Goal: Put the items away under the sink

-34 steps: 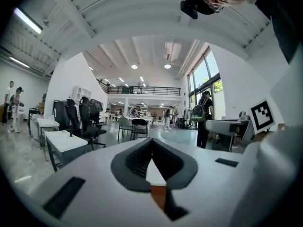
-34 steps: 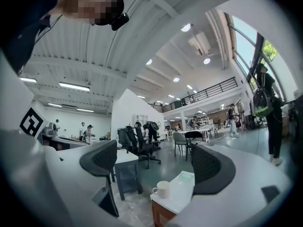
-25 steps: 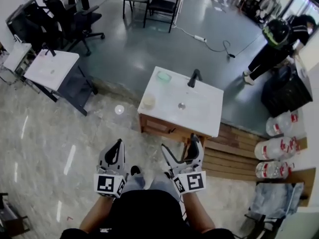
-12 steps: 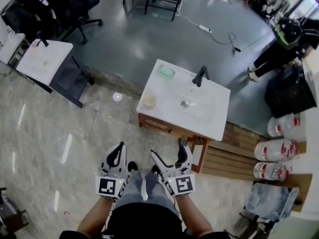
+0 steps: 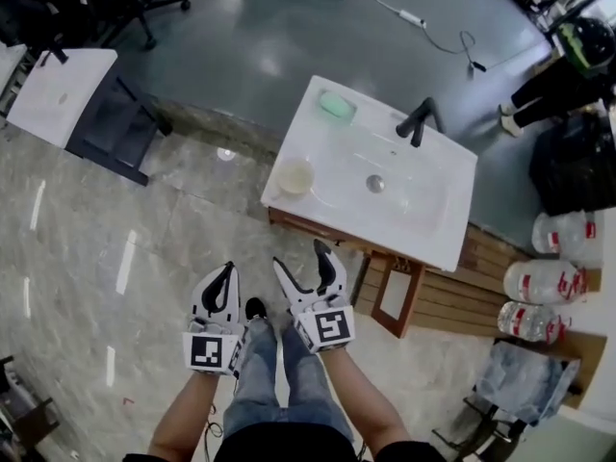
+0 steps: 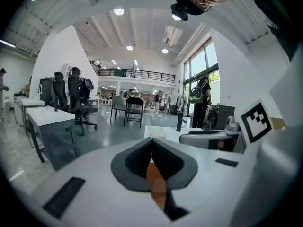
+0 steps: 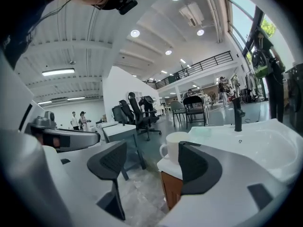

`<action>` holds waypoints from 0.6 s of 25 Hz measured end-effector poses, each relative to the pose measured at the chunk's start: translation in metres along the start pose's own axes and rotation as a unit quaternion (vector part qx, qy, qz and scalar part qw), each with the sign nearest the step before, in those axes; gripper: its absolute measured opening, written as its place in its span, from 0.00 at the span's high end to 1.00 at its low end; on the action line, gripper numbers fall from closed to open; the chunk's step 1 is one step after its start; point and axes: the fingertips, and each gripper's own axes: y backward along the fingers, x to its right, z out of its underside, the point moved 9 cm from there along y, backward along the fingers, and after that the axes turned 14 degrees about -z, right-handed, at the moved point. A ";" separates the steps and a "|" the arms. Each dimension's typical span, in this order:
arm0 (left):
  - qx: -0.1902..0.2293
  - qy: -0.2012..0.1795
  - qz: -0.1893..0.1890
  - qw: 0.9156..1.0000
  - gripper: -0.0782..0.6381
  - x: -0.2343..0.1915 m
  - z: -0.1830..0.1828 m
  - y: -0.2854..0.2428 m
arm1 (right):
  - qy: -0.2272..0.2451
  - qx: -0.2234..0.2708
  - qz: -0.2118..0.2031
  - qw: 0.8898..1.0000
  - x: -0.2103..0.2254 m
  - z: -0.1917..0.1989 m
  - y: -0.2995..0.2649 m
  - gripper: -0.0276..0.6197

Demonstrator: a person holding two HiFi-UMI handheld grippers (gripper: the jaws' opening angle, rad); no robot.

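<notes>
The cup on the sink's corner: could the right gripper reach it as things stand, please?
Probably yes: the right gripper is open and empty, the cup stands alone at the near corner of the sink, and nothing stands between them.

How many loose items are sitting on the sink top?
2: a cream mug at the near left corner, and a pale green object at the far left corner, left of the faucet. Nothing seems hidden.
</notes>
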 end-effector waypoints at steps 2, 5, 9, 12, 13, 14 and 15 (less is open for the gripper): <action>-0.008 0.003 -0.008 1.000 0.88 -0.006 0.013 -0.010 | 0.003 -0.014 -0.001 1.000 0.008 0.017 -0.029 0.41; -0.022 0.004 -0.018 1.000 0.88 -0.013 0.030 -0.018 | 0.010 -0.019 -0.002 1.000 0.017 0.030 -0.068 0.42; -0.036 0.004 -0.023 0.999 0.88 -0.019 0.050 -0.024 | 0.013 -0.019 0.001 1.000 0.031 0.040 -0.103 0.46; -0.040 0.008 -0.021 0.999 0.88 -0.022 0.056 -0.026 | 0.015 -0.026 0.003 1.000 0.039 0.044 -0.124 0.50; -0.040 0.008 -0.022 0.999 0.88 -0.023 0.057 -0.026 | 0.017 -0.028 0.004 0.999 0.040 0.044 -0.130 0.51; -0.040 0.008 -0.024 0.999 0.88 -0.024 0.059 -0.025 | 0.019 -0.029 0.005 0.999 0.041 0.044 -0.135 0.53; -0.042 0.009 -0.026 0.999 0.88 -0.024 0.060 -0.024 | 0.021 -0.030 0.008 0.999 0.042 0.044 -0.138 0.55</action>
